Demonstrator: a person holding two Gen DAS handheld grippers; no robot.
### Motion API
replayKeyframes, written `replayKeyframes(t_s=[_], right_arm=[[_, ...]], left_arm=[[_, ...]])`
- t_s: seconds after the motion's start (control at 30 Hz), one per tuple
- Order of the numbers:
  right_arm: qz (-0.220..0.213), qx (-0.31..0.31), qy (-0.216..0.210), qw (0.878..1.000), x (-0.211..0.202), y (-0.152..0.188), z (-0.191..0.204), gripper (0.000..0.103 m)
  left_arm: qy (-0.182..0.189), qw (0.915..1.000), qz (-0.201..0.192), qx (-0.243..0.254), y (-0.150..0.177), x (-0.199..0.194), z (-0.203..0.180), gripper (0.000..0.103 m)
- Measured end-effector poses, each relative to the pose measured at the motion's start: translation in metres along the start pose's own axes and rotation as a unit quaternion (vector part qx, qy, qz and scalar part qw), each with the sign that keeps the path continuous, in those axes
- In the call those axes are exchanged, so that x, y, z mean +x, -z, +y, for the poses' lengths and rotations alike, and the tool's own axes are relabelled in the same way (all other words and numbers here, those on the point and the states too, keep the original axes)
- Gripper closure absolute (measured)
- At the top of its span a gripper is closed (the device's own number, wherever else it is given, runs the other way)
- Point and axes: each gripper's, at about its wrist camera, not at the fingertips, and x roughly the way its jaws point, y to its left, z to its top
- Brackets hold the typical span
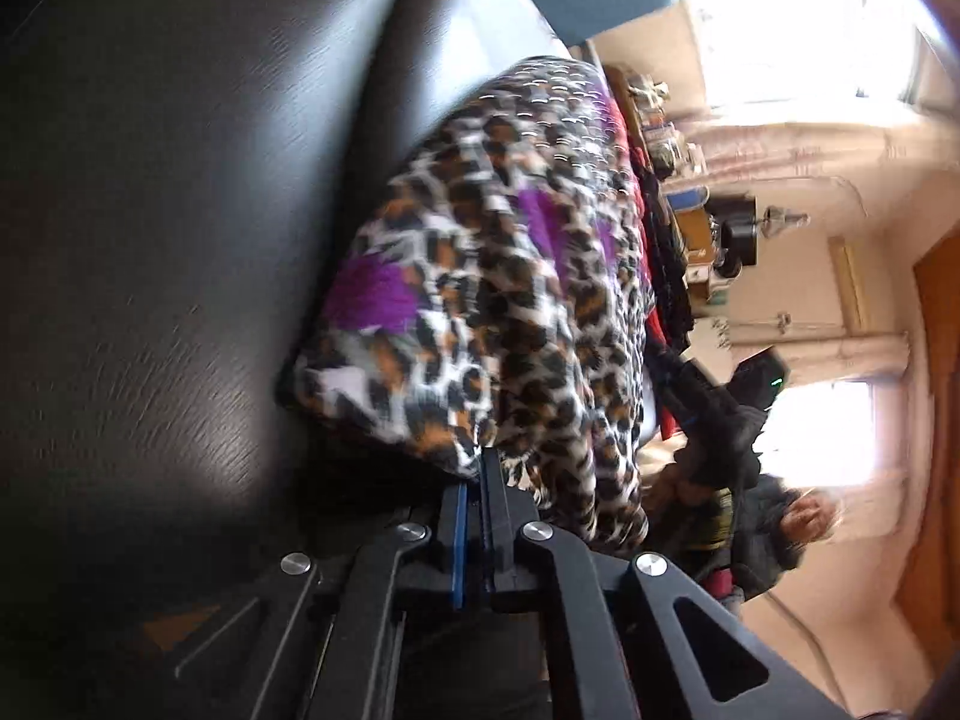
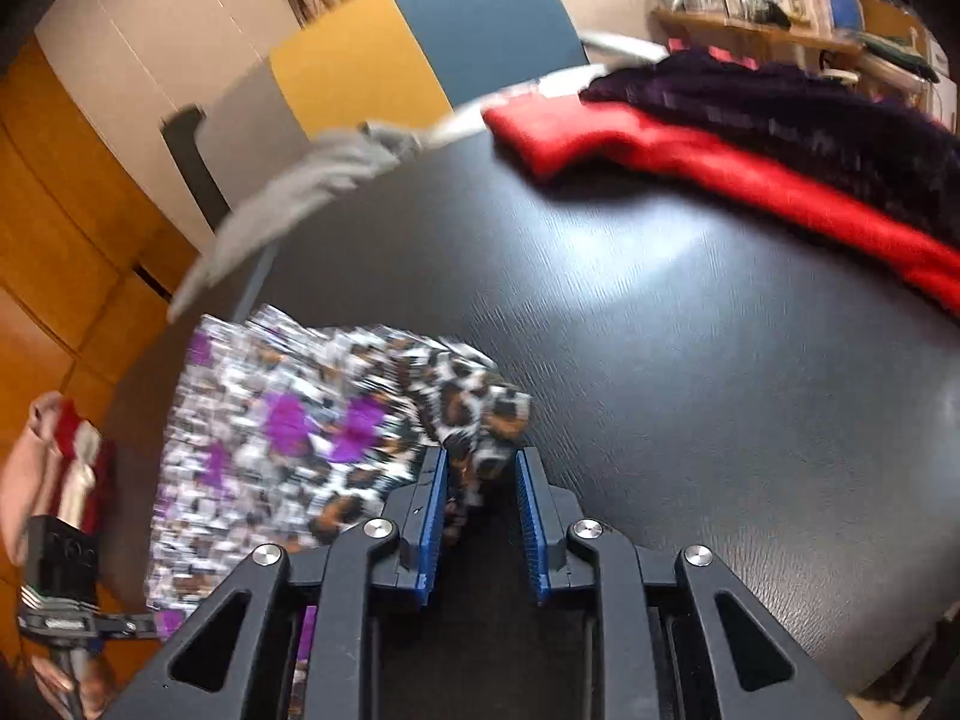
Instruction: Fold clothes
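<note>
Left claw (image 1: pixel 480 468): jaws pressed together, clenched on an edge of the leopard-print garment (image 1: pixel 498 276). Cloth bunches up just beyond the tips and drapes over the dark surface (image 1: pixel 180 210); white, brown and black spots with purple patches. The left view is rolled sideways and blurred.

Right claw (image 2: pixel 480 468): jaws parted, a fold of the same garment (image 2: pixel 288 450) lying between the blue pads (image 2: pixel 435 516). Blur hides whether either pad touches the cloth; the gap reads as released, not clamped. Most of the garment spreads left of this claw, running to the surface's edge.

Only the right view shows, beyond the garment: bare surface (image 2: pixel 690 330), then a red garment (image 2: pixel 690 150) with a dark purple one (image 2: pixel 810 102) lying on it at the far right, and a grey cloth (image 2: pixel 288 198) hanging over the far left edge. The left claw's body (image 2: pixel 60 570) sits left of the garment here.

Only the left view shows a person (image 1: pixel 774 522) past the garment, blurred, and bright windows (image 1: pixel 780 12) behind.
</note>
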Motion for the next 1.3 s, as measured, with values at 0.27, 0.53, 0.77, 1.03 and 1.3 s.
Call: replayKeyframes(t_s=[0.27,0.53,0.77,1.03,1.3], right_arm=[[-0.046,0.108,-0.136,0.984,-0.024,0.002,-0.016,0.010],[-0.011,-0.048,0.027,0.998,0.013,-0.028,0.038,0.092],[-0.007,-0.187,0.215,0.959,0.054,-0.052,0.039,0.092],[-0.039,-0.110,0.140,0.983,0.019,-0.079,0.034,0.046],[0.013,-0.206,-0.010,0.978,-0.024,-0.001,0.094,0.046]], left_arm=[[-0.006,0.9997,0.003,0.022,-0.003,0.010,-0.009,0.100],[-0.040,0.9970,0.014,0.065,0.001,0.004,-0.013,0.100],[-0.085,0.9894,0.041,0.111,0.003,0.012,-0.027,0.102],[-0.057,0.9816,0.006,0.182,-0.009,-0.018,-0.059,0.099],[-0.112,0.9575,0.039,0.263,-0.038,0.049,-0.101,0.093]])
